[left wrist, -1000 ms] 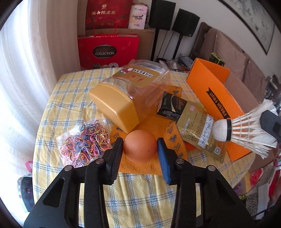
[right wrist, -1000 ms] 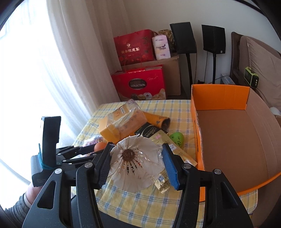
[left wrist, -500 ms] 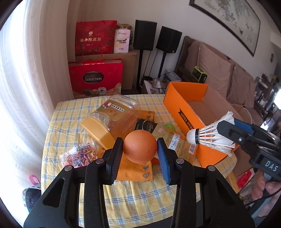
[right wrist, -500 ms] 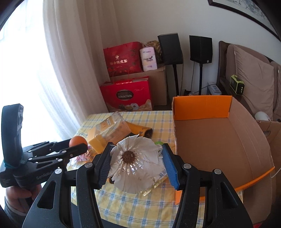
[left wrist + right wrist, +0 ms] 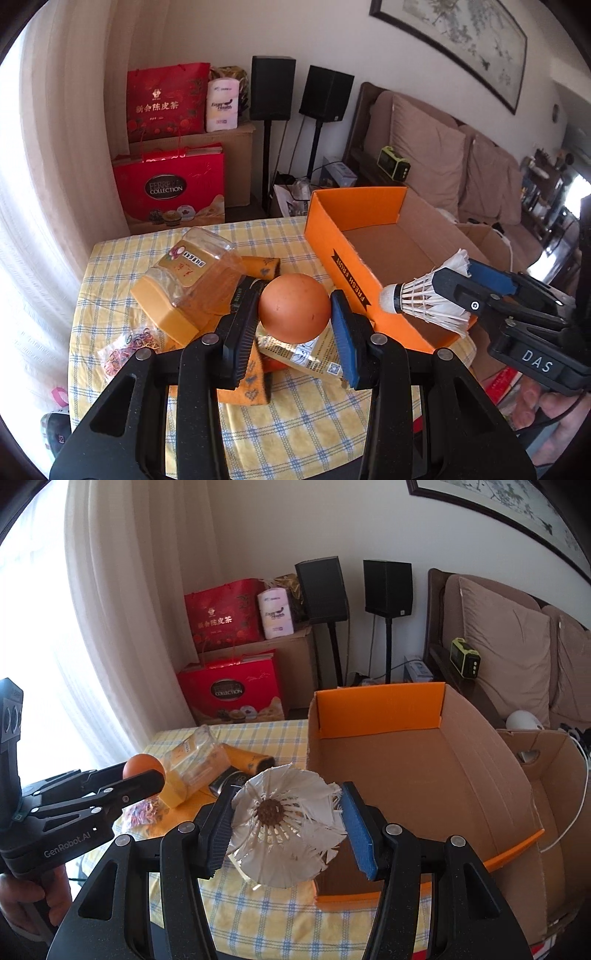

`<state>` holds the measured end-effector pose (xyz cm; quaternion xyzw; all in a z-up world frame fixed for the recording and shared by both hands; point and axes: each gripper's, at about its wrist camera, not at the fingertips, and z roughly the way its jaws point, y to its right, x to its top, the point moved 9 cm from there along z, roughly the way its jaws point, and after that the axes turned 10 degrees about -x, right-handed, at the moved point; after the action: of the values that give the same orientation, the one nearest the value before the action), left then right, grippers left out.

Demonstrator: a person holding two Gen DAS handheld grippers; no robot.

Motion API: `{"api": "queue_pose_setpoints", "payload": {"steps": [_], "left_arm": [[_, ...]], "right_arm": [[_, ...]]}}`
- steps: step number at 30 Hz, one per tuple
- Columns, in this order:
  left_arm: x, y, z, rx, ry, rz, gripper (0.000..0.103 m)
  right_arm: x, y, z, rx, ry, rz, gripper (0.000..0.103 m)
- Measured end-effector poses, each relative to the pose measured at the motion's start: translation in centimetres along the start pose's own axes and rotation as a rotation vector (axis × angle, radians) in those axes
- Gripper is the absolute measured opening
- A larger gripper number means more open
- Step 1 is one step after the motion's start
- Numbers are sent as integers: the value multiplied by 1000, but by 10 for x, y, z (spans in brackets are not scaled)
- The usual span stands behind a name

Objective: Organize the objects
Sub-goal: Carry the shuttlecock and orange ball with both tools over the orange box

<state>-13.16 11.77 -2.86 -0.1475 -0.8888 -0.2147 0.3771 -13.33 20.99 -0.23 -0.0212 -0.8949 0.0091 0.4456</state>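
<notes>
While the left gripper clamps the egg and the right gripper the shuttlecock, both hover over the checked tabletop beside the sofa

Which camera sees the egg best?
The left wrist view: the egg fills the middle, clamped in the left gripper. The right wrist view shows only a small part of it behind that gripper's fingers.

Two wrist fisheyes above table, facing sofa wall, sharing orange box
</notes>
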Motion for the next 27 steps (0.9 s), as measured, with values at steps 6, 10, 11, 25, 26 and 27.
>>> {"api": "queue_pose_setpoints", "payload": {"steps": [6, 10, 11, 25, 26, 27], "left_arm": [[4, 24, 13, -23, -5, 19, 37], [5, 40, 22, -40, -9, 31, 37], [5, 44, 24, -43, -10, 35, 37], [8, 88, 56, -71, -32, 70, 37], [8, 90, 59, -75, -34, 69, 37], [8, 92, 61, -79, -38, 67, 37]], "right_arm": [[2, 20, -3, -38, 4, 12, 56], [0, 34, -4, -56, 1, 24, 56], [0, 37, -4, -59, 1, 27, 56], [-2, 82, -1, -110, -7, 74, 56], [-2, 85, -1, -114, -8, 77, 56], [-2, 88, 0, -118, -10, 80, 56]]}}
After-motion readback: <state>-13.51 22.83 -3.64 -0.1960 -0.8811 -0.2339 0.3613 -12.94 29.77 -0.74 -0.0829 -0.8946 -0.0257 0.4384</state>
